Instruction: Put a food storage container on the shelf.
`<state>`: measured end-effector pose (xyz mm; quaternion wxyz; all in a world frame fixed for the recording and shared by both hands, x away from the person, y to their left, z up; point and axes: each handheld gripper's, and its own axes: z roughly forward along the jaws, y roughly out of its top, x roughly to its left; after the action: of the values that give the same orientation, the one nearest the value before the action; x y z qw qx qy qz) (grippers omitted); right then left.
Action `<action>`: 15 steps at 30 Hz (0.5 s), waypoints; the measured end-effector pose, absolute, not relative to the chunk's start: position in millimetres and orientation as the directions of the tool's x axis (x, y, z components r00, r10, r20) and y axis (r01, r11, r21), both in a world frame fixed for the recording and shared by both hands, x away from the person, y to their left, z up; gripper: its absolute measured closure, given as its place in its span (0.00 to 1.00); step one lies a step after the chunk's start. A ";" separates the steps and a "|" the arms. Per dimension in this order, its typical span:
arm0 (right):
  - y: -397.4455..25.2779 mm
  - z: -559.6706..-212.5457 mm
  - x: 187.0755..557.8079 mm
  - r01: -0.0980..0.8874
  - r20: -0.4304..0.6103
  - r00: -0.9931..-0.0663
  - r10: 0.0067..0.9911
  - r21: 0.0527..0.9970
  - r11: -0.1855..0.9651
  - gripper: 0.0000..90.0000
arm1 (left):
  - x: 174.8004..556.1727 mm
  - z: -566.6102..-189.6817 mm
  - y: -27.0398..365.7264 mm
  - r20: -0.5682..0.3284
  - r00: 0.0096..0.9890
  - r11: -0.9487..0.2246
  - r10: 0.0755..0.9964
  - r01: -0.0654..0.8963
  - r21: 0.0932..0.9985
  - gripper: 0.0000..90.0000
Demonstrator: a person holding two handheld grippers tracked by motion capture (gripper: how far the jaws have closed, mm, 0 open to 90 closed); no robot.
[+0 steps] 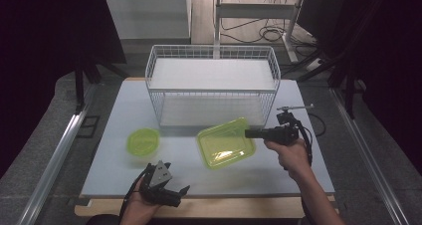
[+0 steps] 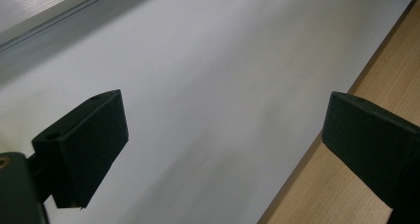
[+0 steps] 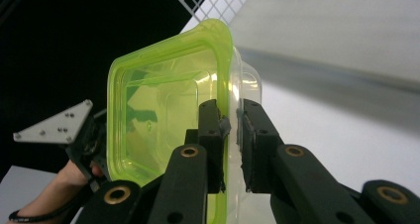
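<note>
right gripper point(image 1: 247, 133) is pinched tight on the green box's point(image 1: 225, 144) 3 o'clock rim, rack point(image 1: 213, 83) sits at 12, left gripper point(image 1: 174, 191) idle, jaws wide, empty.

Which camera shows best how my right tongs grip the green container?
The right gripper view: the right tongs pinch the green container at its rim. The high view shows the container whole but the grip tiny. The left gripper view looks at table.

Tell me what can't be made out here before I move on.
- Square container: the high view is too blurred to show whether its rim has left the table.
- Round container: too small and blurred there to tell what it holds.
- Right gripper: the green lid hides the container's inside.
</note>
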<state>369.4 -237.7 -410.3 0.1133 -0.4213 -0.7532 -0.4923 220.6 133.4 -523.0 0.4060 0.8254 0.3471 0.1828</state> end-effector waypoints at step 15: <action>-226.9 -354.3 388.5 0.689 0.542 -0.658 0.522 0.713 0.129 0.90 | 220.4 -523.5 133.0 0.025 0.696 -0.435 0.718 0.421 0.796 0.05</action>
<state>388.5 -226.9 -354.3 0.0805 -0.4054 -0.7471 -0.5207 220.4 133.0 -523.5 0.4050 0.8270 0.3441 0.1834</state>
